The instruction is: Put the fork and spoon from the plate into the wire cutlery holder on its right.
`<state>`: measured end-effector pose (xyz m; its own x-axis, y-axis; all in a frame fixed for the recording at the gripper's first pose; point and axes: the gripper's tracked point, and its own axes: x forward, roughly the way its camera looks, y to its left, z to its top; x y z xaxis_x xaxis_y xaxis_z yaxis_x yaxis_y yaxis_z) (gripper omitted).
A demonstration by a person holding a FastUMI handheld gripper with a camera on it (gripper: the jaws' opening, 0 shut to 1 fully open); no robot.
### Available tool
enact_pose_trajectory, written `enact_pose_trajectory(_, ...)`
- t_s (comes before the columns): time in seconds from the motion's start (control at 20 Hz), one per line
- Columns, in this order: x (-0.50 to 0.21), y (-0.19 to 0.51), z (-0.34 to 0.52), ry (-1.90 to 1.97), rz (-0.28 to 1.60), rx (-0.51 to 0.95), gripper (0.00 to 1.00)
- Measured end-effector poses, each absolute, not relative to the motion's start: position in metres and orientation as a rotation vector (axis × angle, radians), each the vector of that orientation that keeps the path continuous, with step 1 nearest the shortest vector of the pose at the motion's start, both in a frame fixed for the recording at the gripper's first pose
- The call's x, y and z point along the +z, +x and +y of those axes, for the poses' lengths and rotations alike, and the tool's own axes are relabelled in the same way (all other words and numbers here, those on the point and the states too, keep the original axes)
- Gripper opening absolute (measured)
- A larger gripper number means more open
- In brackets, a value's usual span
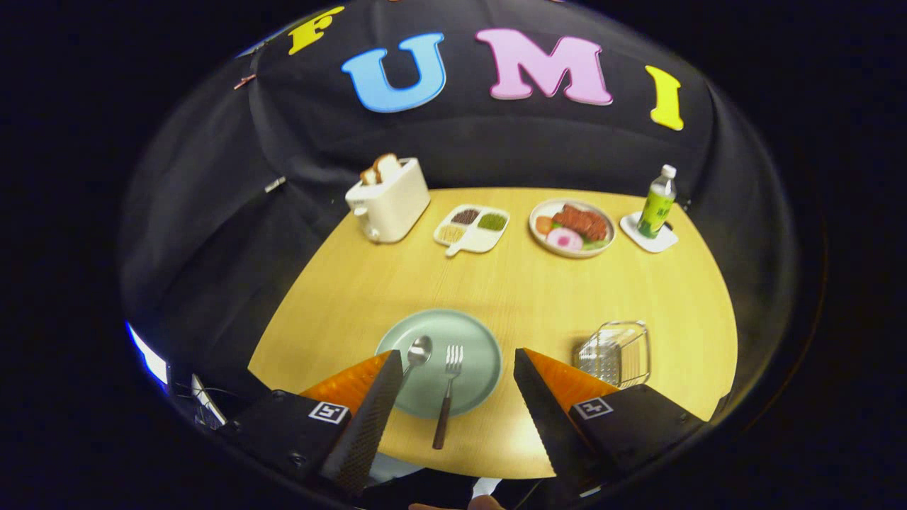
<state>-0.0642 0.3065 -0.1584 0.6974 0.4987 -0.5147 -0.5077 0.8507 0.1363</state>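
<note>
- A white toaster [388, 200] with bread slices in its slots stands at the far left of the wooden surface [340, 297].
- Beside it lies a divided dish [472, 228] of condiments.
- A plate of food [572, 227] follows.
- A green bottle [657, 202] stands upright on a white coaster [648, 235].

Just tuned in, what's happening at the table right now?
A handheld claw hangs open over the near edge of the table, holding nothing. The fork and spoon lie on the green plate between its fingers. The wire holder sits to the plate's right, nothing placed in it yet.
</note>
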Motion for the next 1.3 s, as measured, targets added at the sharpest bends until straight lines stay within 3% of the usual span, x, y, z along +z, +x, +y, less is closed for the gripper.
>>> enact_pose_trajectory(0.55,-0.288,-0.043,0.348,-0.320,0.847,0.578,0.93)
enact_pose_trajectory(0.85,-0.326,-0.038,0.346,-0.329,1.049,0.527,0.78)
enact_pose_trajectory(1.1,-0.337,-0.037,0.349,-0.333,1.150,0.508,0.57)
enact_pose_trajectory(1.2,-0.338,-0.033,0.346,-0.367,1.156,0.486,0.29)
enact_pose_trajectory(1.3,-0.334,-0.032,0.345,-0.350,1.173,0.486,0.14)
